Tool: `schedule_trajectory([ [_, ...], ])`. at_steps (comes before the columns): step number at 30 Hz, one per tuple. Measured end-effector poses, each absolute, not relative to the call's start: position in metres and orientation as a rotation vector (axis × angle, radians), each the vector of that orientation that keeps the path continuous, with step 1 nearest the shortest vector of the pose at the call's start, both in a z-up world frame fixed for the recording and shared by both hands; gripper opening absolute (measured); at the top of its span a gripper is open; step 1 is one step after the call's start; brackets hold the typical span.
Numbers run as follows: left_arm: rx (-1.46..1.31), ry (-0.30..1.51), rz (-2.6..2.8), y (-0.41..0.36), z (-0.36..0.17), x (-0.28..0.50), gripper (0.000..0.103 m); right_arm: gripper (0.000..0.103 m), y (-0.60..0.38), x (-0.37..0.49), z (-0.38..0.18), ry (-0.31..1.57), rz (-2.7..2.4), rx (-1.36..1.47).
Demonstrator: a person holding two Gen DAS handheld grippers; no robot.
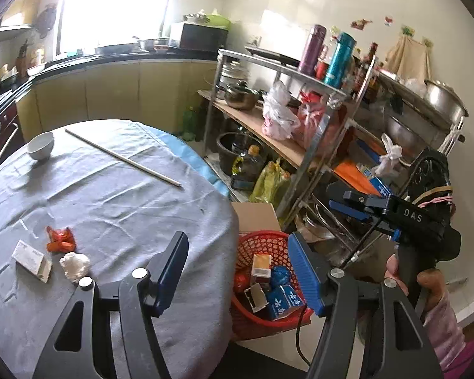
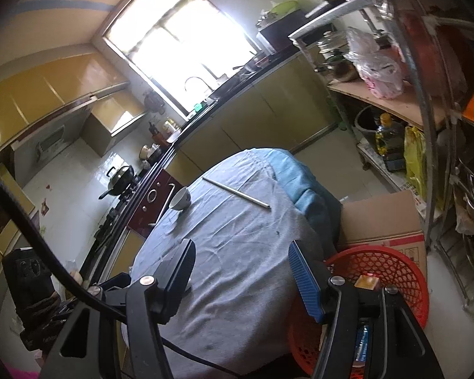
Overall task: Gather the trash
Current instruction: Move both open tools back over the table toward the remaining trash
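Observation:
On the round table's grey cloth [image 1: 126, 208], at its near left, lie an orange wrapper [image 1: 60, 240], a crumpled white tissue [image 1: 75, 266] and a small white carton [image 1: 31, 260]. My left gripper [image 1: 237, 271] hangs open over the table's right edge with nothing between its pads. Below that edge a red mesh basket [image 1: 259, 235] on the floor holds several cartons and wrappers. My right gripper [image 1: 338, 200], held by a hand, hovers beyond the basket. In the right wrist view it [image 2: 241, 276] is open and empty above the table [image 2: 237, 252], the basket [image 2: 395, 271] to its right.
A white bowl [image 1: 41, 146] and a long chopstick [image 1: 123, 158] lie on the far side of the table. A cardboard box [image 2: 379, 218] stands behind the basket. A crowded metal rack [image 1: 316, 145] fills the right. Kitchen counters [image 1: 110, 60] run along the back.

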State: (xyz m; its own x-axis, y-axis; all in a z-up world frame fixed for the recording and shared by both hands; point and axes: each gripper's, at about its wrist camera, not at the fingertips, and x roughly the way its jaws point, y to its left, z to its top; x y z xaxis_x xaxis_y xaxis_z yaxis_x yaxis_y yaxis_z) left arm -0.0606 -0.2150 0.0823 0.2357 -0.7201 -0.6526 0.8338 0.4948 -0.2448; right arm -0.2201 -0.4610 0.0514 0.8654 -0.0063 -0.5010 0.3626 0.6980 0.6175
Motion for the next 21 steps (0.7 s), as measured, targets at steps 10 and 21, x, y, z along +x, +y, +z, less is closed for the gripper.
schedule_trajectory([
  [10, 0.078, 0.751, -0.993, -0.162, 0.092, -0.043, 0.069, 0.065, -0.425, -0.198, 0.072, 0.519, -0.181, 0.683],
  [21, -0.027, 0.677, -0.829, -0.081, 0.100, -0.017, 0.076, 0.069, -0.385, -0.175, 0.094, 0.557, -0.163, 0.569],
])
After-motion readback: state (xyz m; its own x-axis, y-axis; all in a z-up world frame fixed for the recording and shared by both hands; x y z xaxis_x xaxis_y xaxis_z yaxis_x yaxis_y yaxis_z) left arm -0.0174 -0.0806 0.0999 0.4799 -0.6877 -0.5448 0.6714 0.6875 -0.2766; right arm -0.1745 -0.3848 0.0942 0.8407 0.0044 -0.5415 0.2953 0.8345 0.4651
